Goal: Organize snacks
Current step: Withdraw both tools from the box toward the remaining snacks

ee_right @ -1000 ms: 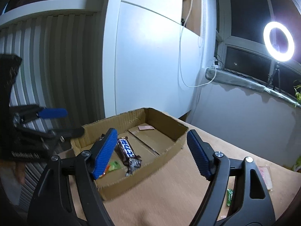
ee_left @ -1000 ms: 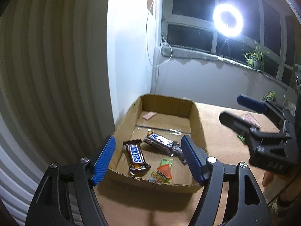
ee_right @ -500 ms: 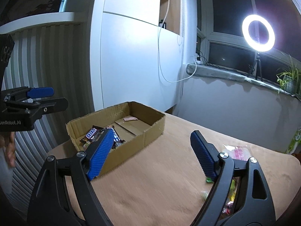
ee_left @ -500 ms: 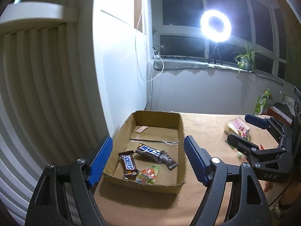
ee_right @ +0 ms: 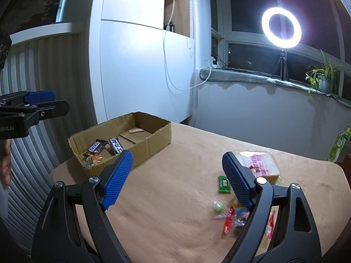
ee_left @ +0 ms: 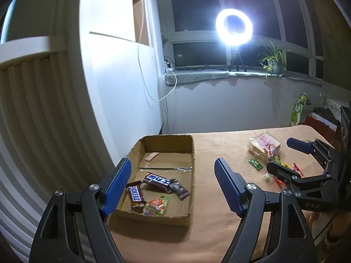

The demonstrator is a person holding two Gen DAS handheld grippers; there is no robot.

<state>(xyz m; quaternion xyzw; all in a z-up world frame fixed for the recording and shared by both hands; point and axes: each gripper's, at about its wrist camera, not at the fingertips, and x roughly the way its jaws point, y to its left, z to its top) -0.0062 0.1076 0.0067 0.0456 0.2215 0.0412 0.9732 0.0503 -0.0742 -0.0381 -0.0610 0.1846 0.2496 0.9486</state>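
The left gripper has its two blue pads wide apart, and nothing is between them. It hangs in the air above the near end of the cardboard box. The right gripper is wide too, with nothing in its jaws. It hangs over the brown table, near the loose snacks.

In the left view, the right gripper shows at the right edge, above the snack pile, with letters like "DAS" on its black body. In the right view, the left gripper shows at the left edge, and the end of a word, "bot.AI", can be read on it.

Inside the box lies a brown Snickers bar with the name in blue letters. Touching it is a second brown bar with a blue and white label I cannot read. A small dark wrapper lies just beside that one. A green and orange candy bag sits by the near wall. A small pink slip lies at the far end.

Out on the table, well apart from the box, is a clear bag with pink writing, too small to read. Near it are a small green packet, a round green candy and a red wrapper.

On the window sill stand a bright ring light and a potted plant.
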